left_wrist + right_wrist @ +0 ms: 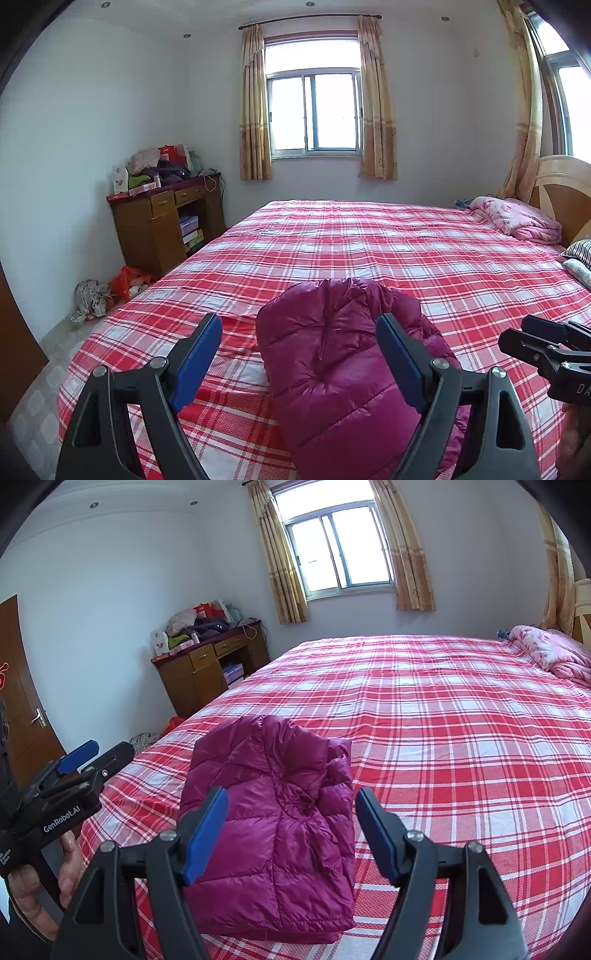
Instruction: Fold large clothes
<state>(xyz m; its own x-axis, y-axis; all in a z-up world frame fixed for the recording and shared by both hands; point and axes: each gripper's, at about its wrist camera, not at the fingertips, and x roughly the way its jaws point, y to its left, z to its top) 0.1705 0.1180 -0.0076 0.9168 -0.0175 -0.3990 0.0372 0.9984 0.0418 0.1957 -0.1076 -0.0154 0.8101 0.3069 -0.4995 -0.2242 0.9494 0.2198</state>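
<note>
Both grippers — left gripper [299,363], right gripper [291,834] — gape wide above the folded jacket [273,830] (near the bed [461,738] edge).

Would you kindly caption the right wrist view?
Open right gripper above a folded magenta quilted puffer jacket on a red plaid bed.
</note>
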